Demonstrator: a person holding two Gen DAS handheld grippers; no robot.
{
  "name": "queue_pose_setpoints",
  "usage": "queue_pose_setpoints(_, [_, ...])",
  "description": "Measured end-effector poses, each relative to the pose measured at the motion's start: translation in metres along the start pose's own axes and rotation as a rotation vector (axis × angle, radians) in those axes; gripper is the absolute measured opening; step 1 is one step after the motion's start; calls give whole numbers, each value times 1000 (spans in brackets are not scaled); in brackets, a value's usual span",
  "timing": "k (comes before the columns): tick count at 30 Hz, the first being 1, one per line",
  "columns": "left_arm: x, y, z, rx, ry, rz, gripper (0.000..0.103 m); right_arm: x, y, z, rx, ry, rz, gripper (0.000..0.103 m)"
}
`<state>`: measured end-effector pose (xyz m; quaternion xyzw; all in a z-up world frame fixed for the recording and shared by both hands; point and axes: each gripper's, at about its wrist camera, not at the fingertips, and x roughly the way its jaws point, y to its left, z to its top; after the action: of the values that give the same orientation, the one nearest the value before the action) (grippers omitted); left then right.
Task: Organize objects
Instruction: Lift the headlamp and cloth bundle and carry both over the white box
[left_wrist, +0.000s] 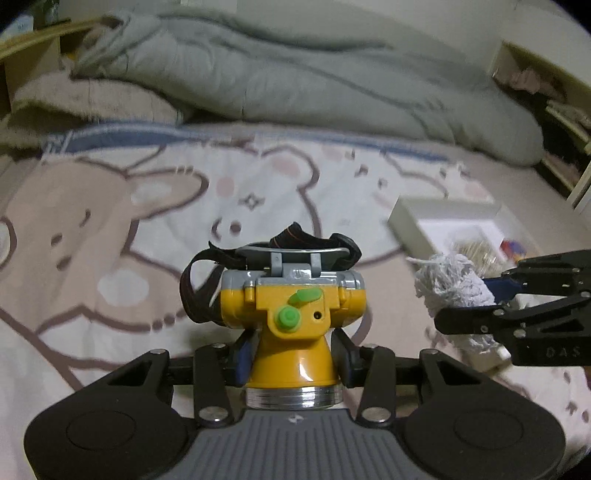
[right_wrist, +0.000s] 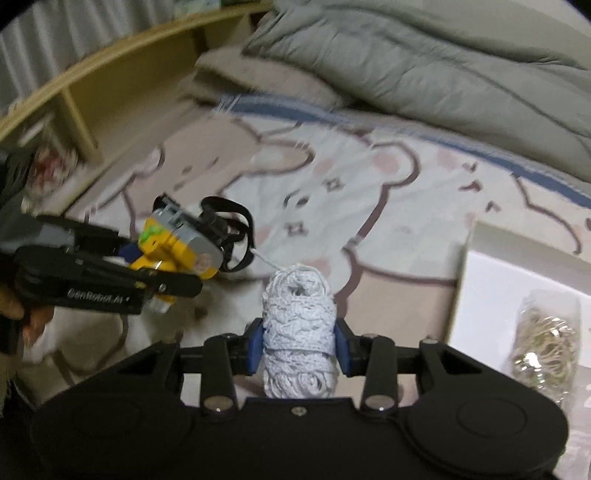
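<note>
Your left tool (left_wrist: 291, 354) is clamped on the glossy yellow plastic headlamp (left_wrist: 291, 314) with its black elastic strap (left_wrist: 199, 288), and your right tool (right_wrist: 298, 345) squeezes a soft white lace roll (right_wrist: 298, 332), both above the cartoon-print bed sheet (left_wrist: 110, 221) near the white box (right_wrist: 480, 266).

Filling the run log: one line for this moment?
left gripper: shut on yellow plastic headlamp | right gripper: shut on white lace roll | both above bedsheet

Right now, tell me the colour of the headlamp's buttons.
Green, on the yellow headlamp; clearest in the left wrist view.
</note>
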<state>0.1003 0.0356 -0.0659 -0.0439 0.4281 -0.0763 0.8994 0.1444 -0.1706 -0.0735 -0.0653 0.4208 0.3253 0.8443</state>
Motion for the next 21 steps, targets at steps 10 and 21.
queue_pose_setpoints(10, [-16, -22, 28, -6, -116, 8, 45, -30, -20, 12, 73, -188, -45, 40])
queue_pose_setpoints(21, [-26, -52, 50, -38, -253, 22, 45, -58, -49, 13, 131, -275, -79, 40])
